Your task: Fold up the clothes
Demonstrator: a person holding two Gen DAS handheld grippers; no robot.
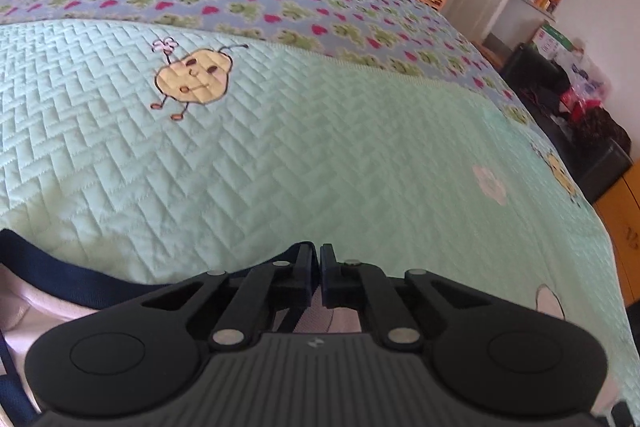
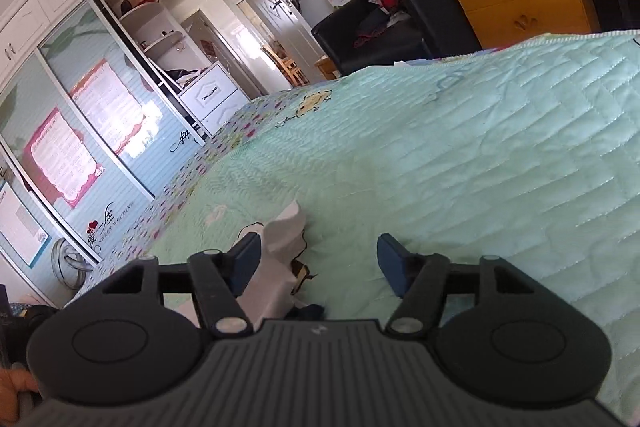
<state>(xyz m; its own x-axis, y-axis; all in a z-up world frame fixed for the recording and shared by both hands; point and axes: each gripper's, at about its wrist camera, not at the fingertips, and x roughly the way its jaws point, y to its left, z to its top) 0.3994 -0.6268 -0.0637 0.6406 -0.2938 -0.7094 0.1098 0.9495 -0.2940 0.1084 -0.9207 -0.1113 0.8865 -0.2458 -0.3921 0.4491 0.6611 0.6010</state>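
Left gripper [image 1: 320,264]: pressed together at the near edge of the green quilted bedspread [image 1: 280,147], directly over the garment [image 1: 52,273], white with a navy band. Navy band seen running up to the fingertips; cannot confirm whether cloth is actually caught.

Right gripper [image 2: 320,255]: spread wide, holding nothing. White fold of the garment [image 2: 282,233] standing up just beside the left-hand finger, not pinched.

Step judged in hand: securing one edge for a fold. Recommended: confirm a single layer in the left pinch before lifting; bring the right gripper onto the raised white fold and close fully; lift both evenly, keeping the edge taut and low over the bedspread.

Writing: "SWEET WEDDING" decal [image 2: 116,211] legible on the wardrobe door. Pink-bordered posters [image 2: 62,157] illegible.
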